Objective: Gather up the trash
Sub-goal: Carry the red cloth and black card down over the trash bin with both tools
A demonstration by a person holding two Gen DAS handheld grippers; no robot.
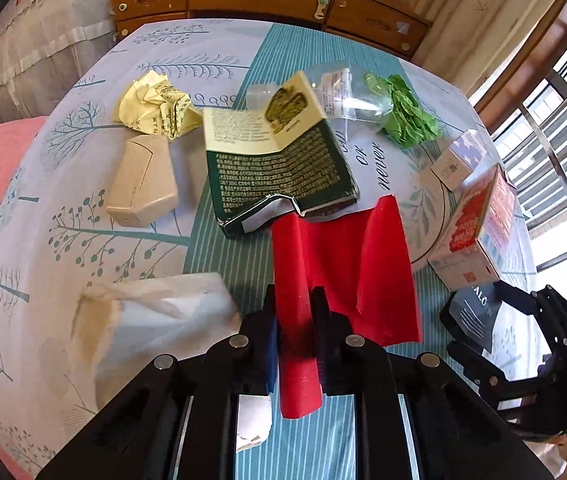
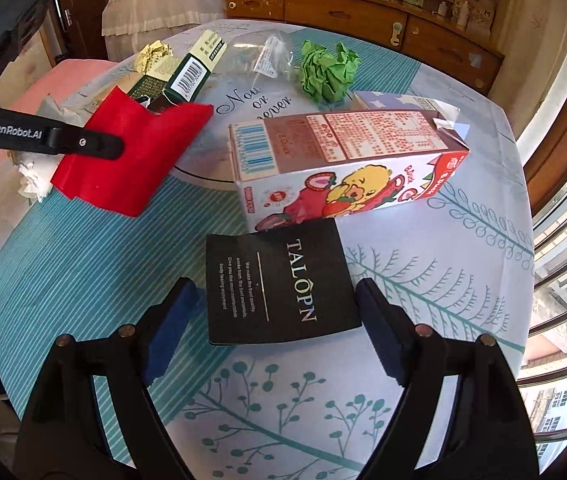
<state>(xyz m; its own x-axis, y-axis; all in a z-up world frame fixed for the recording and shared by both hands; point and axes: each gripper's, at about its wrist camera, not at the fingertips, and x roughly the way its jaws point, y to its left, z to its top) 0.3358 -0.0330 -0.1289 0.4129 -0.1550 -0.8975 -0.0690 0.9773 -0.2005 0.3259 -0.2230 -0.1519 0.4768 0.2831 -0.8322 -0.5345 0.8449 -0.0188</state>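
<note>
My left gripper (image 1: 294, 312) is shut on a red paper sheet (image 1: 347, 268) and holds it above the table; the sheet also shows in the right wrist view (image 2: 131, 156), clamped by the left gripper's fingers (image 2: 95, 145). My right gripper (image 2: 275, 312) is open, its fingers on either side of a black TALOPN card (image 2: 279, 286) lying flat on the table. A strawberry drink carton (image 2: 347, 168) lies on its side just beyond the card. A torn dark green box (image 1: 279, 172), a yellow crumpled paper (image 1: 155, 106) and a green crumpled paper (image 1: 407, 114) lie farther back.
A beige box (image 1: 143, 180) lies left of the green box. A white tissue pack (image 1: 155, 320) lies near left. A clear plastic bag (image 1: 339, 92) and a small white box (image 1: 459, 156) sit at the back right. The round table's tree-print cloth (image 2: 463, 280) ends near a window grille on the right.
</note>
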